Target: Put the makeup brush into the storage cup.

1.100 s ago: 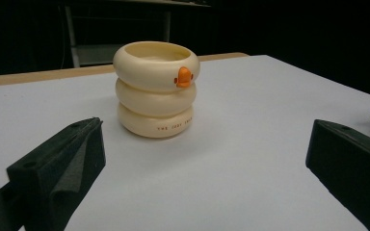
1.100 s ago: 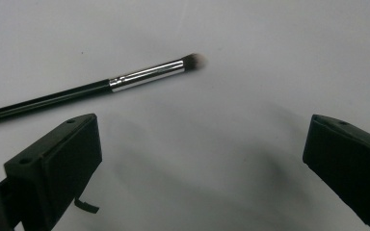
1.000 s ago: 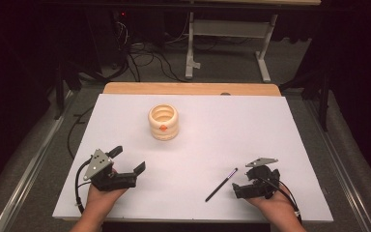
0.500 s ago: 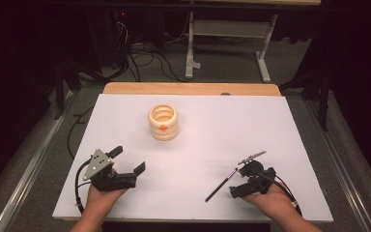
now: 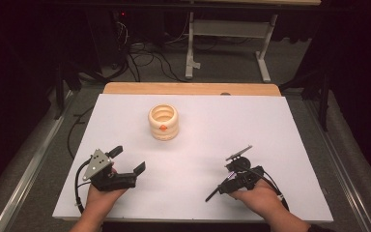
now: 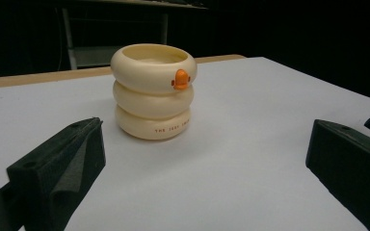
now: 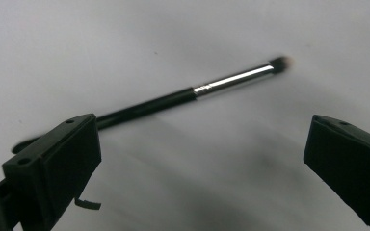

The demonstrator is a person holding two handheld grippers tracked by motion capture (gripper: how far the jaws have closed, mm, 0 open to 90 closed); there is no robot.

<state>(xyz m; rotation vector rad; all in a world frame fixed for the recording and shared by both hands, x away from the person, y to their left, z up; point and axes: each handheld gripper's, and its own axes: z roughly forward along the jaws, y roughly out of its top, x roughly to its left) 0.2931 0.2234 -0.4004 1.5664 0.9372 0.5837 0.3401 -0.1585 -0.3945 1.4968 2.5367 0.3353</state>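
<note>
The right hand-held gripper [image 5: 232, 179] hovers, jaws wide, over the slim black-handled makeup brush with silver ferrule [image 7: 183, 96], which lies flat on the white tabletop [image 5: 280, 125], positioned for pickup. The left hand-held gripper [image 5: 125, 162], also wide and empty, faces the cream ringed duck-bill cup [image 6: 153, 91], the likely receptacle.

Brightly and evenly lit across the white bench [image 5: 270, 125] from overhead; dark, nearly black beyond its far edge and both sides. Only faint, soft shadows under the cream ringed cup [image 5: 163, 122] and beneath the brush [image 7: 183, 96]. Mild glare along the brush's metal ferrule. Soft and slightly motion-blurred in the right gripper view, bristle tip smeared. Sharp on the cup in the left gripper view, with near jaws out of focus. Grainy, low-detail high view.
</note>
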